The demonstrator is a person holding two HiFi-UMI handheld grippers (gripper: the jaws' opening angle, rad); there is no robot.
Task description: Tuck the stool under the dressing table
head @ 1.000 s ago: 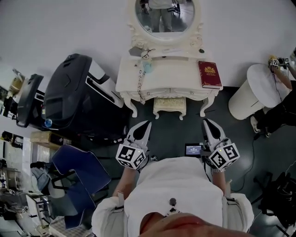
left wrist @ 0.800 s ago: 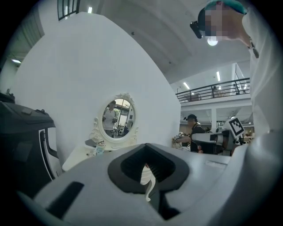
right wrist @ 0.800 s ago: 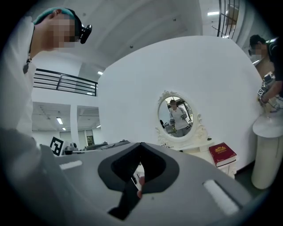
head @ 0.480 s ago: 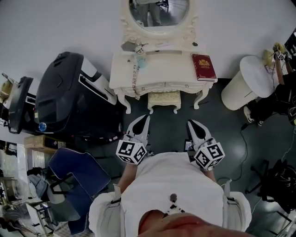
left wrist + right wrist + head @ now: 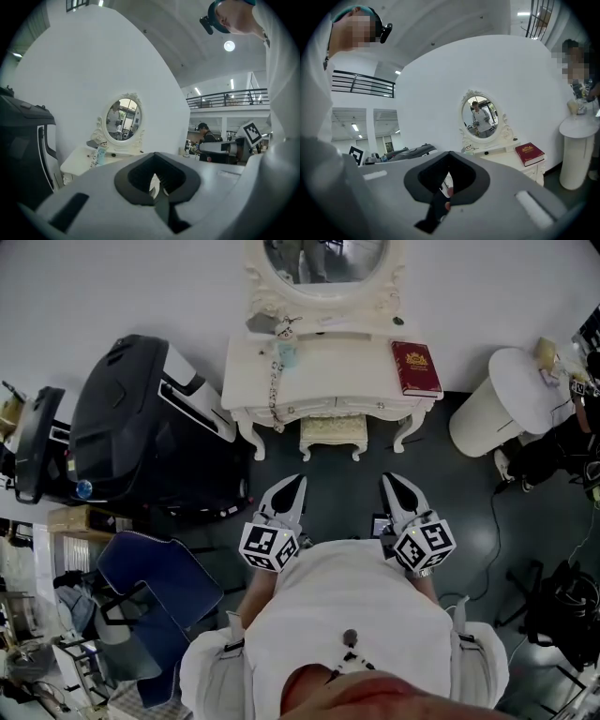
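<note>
Stool (image 5: pixel 332 434) sits tucked between the legs of the white dressing table (image 5: pixel 328 381), well ahead of my left gripper (image 5: pixel 292 484) and right gripper (image 5: pixel 394 482), both with jaws pressed together on nothing. A red book (image 5: pixel 415 368) lies on the tabletop's right end; a bulky black machine (image 5: pixel 141 427) stands just beside the table's left side, and a white round pedestal (image 5: pixel 506 404) stands off to its right.
</note>
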